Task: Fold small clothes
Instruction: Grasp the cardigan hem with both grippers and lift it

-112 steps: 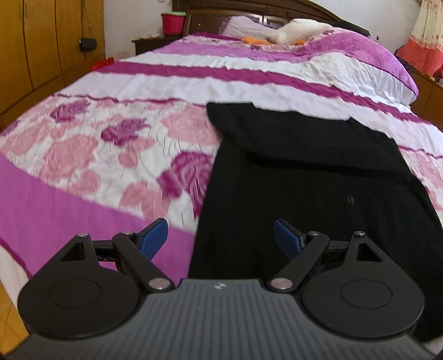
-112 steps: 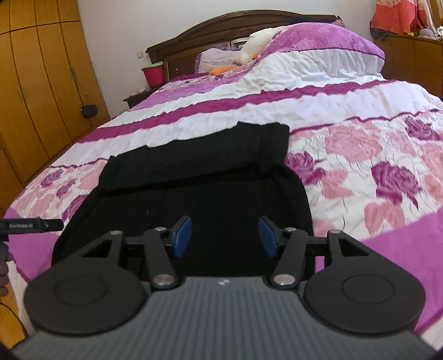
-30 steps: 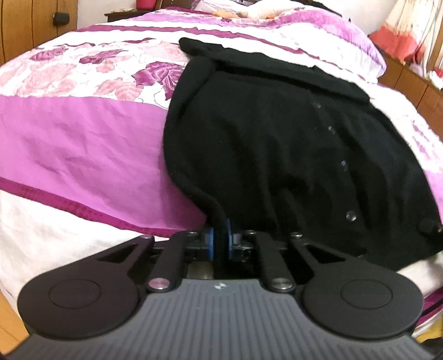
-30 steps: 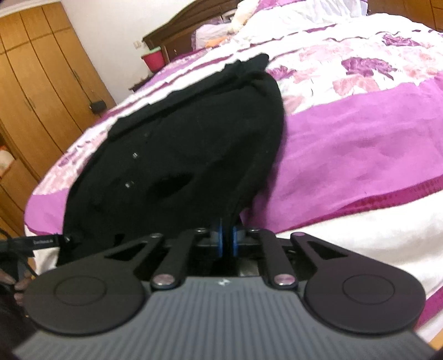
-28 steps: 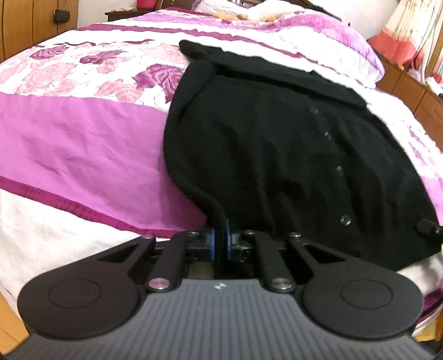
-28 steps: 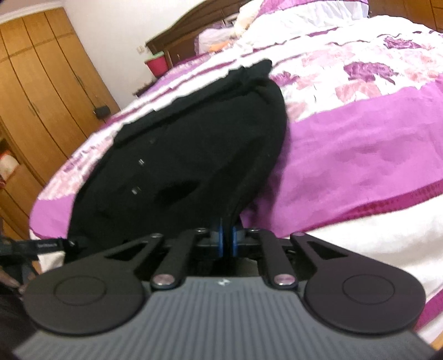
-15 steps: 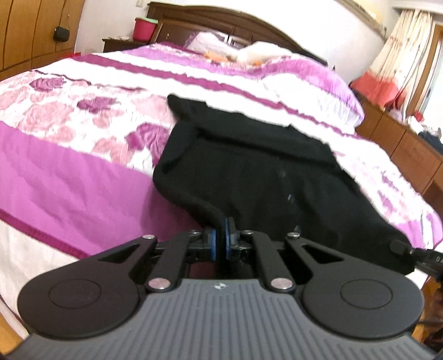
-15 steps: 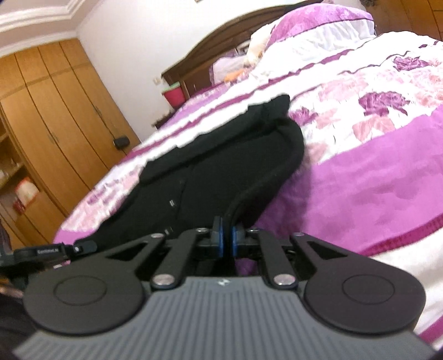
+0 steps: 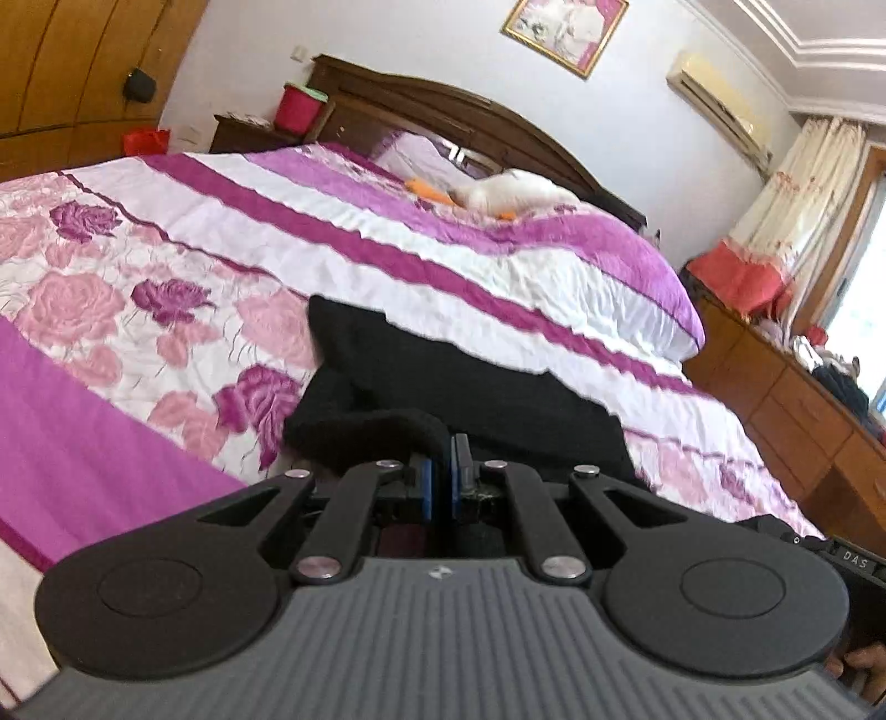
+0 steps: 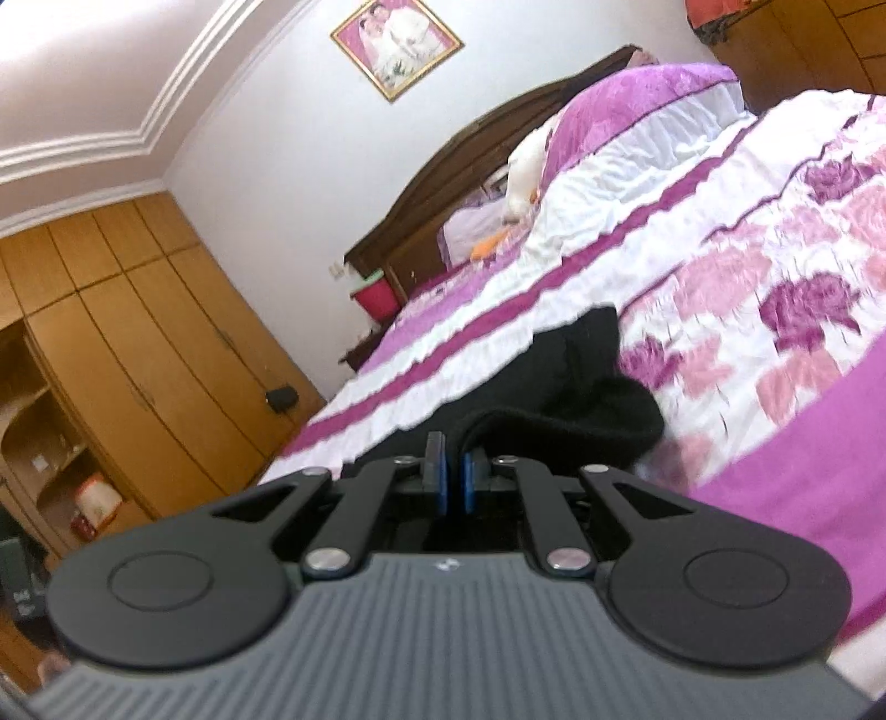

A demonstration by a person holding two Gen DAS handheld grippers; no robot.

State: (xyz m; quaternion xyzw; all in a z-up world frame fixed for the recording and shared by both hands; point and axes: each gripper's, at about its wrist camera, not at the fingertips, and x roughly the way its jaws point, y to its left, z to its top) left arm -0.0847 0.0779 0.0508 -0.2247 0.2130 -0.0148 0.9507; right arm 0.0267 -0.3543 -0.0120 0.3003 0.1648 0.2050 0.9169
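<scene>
purple and white floral bedspread covers the wide bed, and the black garment lies across its near half, below the magenta stripe, with its near hem lifted off the cover. the left gripper is clenched on the garment's left hem corner, the cloth curling up from the bedspread and pinched between the blue pads. the right gripper is clamped the same way on the right hem corner of the black garment, a rolled fold of cloth running from its jaws out toward the floral band. only the left wrist view shows the curtained window, the air conditioner and the low wooden dresser beside the bed, plus the other tool's black tip at the right edge. only the right wrist view shows the tall wooden wardrobe and its open shelves. both show the dark headboard, the framed picture, the red bucket and a white plush toy near the pillows. both grippers point slightly downward toward the headboard, each rolled so the bed looks tilted.
</scene>
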